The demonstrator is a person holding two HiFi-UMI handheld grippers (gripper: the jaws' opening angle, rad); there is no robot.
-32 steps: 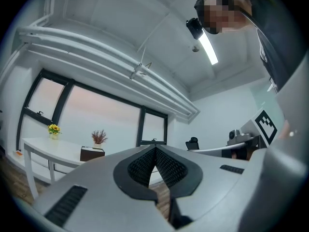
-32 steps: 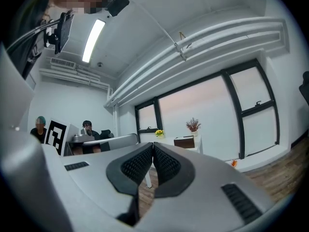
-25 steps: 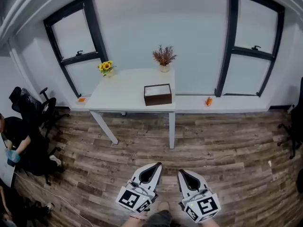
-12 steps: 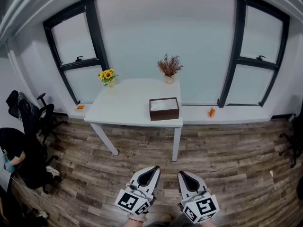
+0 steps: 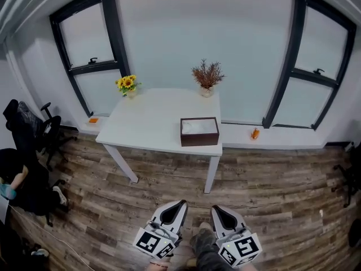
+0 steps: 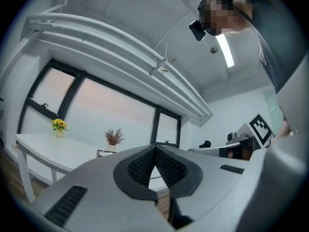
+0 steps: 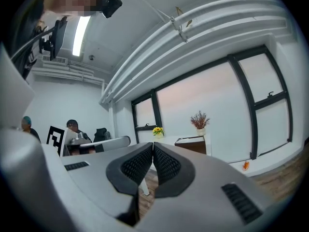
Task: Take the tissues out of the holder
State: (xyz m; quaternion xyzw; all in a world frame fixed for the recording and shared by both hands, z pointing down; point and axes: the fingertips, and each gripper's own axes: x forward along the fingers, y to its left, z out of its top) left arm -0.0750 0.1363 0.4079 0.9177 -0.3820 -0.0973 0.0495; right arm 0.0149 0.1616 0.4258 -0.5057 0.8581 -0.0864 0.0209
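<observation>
A dark brown tissue holder [image 5: 199, 131] with white tissues [image 5: 198, 127] in it stands near the front right corner of a white table [image 5: 152, 120]. It also shows small in the right gripper view as the holder [image 7: 194, 143]. My left gripper [image 5: 182, 202] and right gripper [image 5: 214, 209] hang side by side low over the wooden floor, well short of the table. Both have their jaws shut with nothing between them. In their own views the left gripper [image 6: 155, 148] and right gripper [image 7: 153, 144] point toward the table from afar.
A vase of yellow flowers [image 5: 127, 84] and a pot of dried brown plants [image 5: 207, 77] stand at the table's back edge. Office chairs [image 5: 36, 130] and a seated person [image 5: 14, 176] are at the left. An orange object [image 5: 255, 133] lies on the window ledge.
The view has drifted closer to the table, and the holder now appears slightly lower and more central. Both grippers stay shut low in the frame.
</observation>
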